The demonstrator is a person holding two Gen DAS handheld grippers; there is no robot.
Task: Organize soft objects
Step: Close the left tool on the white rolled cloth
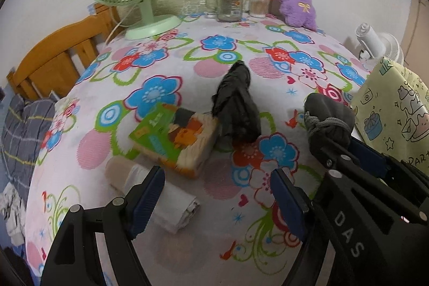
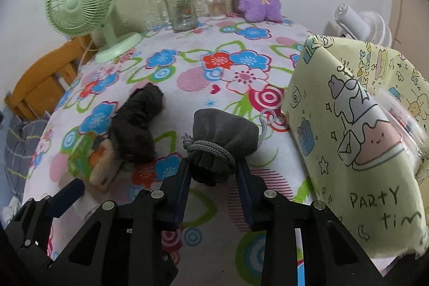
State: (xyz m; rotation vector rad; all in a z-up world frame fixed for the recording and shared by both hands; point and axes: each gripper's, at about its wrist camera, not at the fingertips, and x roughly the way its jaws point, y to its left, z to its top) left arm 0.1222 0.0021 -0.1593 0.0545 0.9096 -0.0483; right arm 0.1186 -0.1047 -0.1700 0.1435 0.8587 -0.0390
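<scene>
your right gripper [image 2: 213, 173] is clamped on the grey drawstring pouch [image 2: 222, 136], left gripper [image 1: 217, 192] hangs open and empty, so carry step: next likely needs a lift into the yellow bag [image 2: 356, 130].

Both grippers are black, angular frames with triangular cut-outs and round silver screw heads at the joints. Their jaws carry dark blue pads. The right gripper [image 1: 346, 149] bears white letters "DAS".

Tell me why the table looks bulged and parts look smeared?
Both views: the fisheye lens bows the flowered tablecloth and leaves dark corners. Right wrist view: the tissue pack and black bundle look soft and smeared; the grey pouch stays sharp.
</scene>
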